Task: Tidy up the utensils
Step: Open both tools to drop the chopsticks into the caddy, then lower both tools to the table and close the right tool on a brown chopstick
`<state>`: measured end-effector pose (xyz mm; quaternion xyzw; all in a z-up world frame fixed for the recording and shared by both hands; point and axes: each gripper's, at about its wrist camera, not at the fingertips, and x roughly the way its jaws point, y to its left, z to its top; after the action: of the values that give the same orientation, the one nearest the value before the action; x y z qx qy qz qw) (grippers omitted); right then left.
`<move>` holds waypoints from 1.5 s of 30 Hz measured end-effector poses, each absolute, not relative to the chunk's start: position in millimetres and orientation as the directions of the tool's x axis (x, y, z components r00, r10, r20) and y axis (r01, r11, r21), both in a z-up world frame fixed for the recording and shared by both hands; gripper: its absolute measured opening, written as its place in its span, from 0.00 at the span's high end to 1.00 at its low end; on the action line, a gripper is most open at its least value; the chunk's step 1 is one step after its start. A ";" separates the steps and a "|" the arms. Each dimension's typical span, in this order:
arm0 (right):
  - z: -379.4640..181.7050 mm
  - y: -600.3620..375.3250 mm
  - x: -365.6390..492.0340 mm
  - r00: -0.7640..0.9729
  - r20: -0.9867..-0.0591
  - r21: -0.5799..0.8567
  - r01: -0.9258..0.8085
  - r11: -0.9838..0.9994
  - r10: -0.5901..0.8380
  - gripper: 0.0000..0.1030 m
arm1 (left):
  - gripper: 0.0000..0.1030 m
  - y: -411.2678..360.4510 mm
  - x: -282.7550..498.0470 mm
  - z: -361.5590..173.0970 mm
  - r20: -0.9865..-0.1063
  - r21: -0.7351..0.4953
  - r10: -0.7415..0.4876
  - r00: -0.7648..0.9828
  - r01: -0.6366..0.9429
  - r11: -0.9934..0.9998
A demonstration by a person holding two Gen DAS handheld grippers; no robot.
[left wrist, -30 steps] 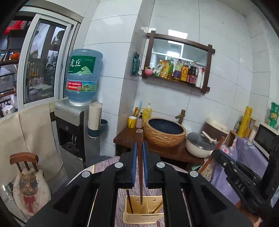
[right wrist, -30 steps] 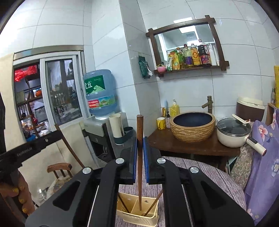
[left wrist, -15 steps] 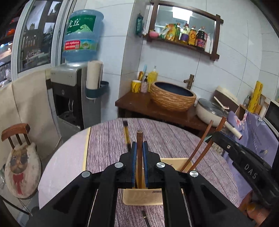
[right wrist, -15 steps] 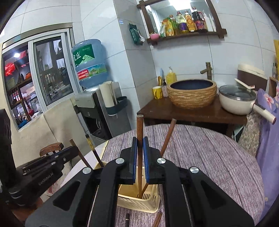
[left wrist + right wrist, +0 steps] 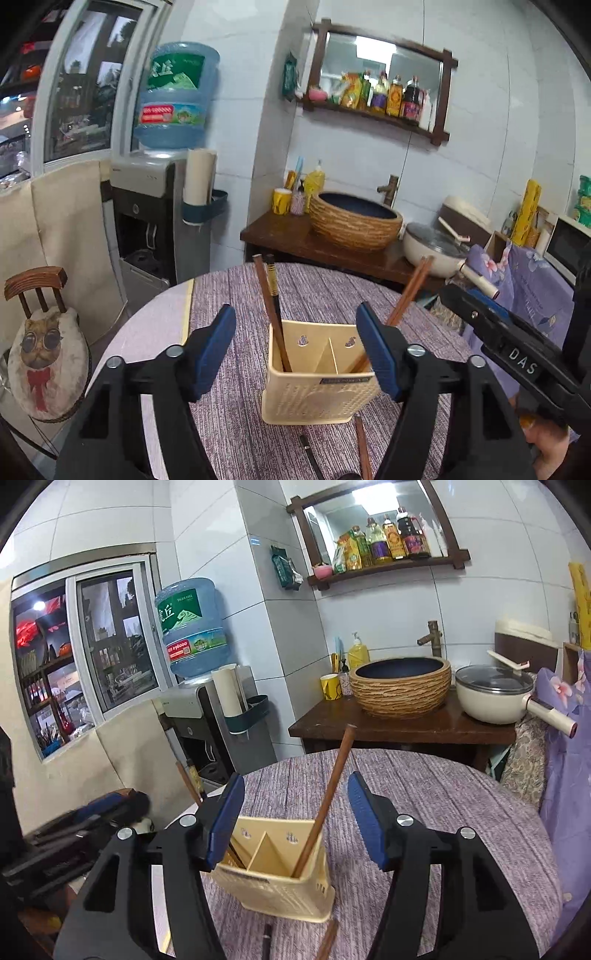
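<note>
A cream utensil holder [image 5: 317,373] [image 5: 280,871] stands on the round table's purple cloth [image 5: 229,406]. Its left compartment holds a brown and a black chopstick [image 5: 271,306], leaning. Brown chopsticks [image 5: 406,291] lean in its right compartment. My left gripper [image 5: 295,314] hangs just above and before the holder, jaws opening, the blue pads touching nothing. My right gripper [image 5: 295,781] is likewise opening over the holder, and a brown chopstick [image 5: 332,794] stands free between its jaws. Two loose chopsticks [image 5: 362,443] [image 5: 328,938] lie on the cloth in front of the holder.
Behind the table are a dark wooden counter [image 5: 295,240] with a woven basin [image 5: 354,221], a cream pot [image 5: 495,698], and a water dispenser [image 5: 147,206]. A small chair with a cat cushion [image 5: 44,362] stands left. A purple floral cloth [image 5: 569,775] hangs right.
Both grippers have come down onto the holder and opened. The chopstick each one held now leans loose in the holder.
</note>
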<state>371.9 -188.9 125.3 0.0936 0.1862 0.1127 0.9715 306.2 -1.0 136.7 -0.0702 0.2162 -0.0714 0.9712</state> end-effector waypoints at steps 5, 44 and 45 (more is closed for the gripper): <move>101.5 -192.0 334.7 0.883 -0.393 0.189 -0.196 0.962 0.257 0.31 | 0.21 10.3 272.2 115.0 -0.422 -0.182 -0.179 0.889 0.110 0.977; -60.8 -138.8 394.4 0.564 -0.820 0.062 -0.087 0.994 0.100 0.78 | 0.31 16.0 217.5 -29.8 -0.689 -0.164 -0.134 0.712 0.027 0.986; -62.1 -138.3 396.8 0.559 -0.824 0.053 -0.085 0.995 0.091 0.81 | 0.31 15.3 218.0 -30.2 -0.690 -0.162 -0.133 0.711 0.028 0.986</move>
<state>396.8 -138.3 -62.1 0.0033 0.4668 0.0500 0.8829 218.0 15.3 -30.2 -0.0699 0.3775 -0.0435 0.9224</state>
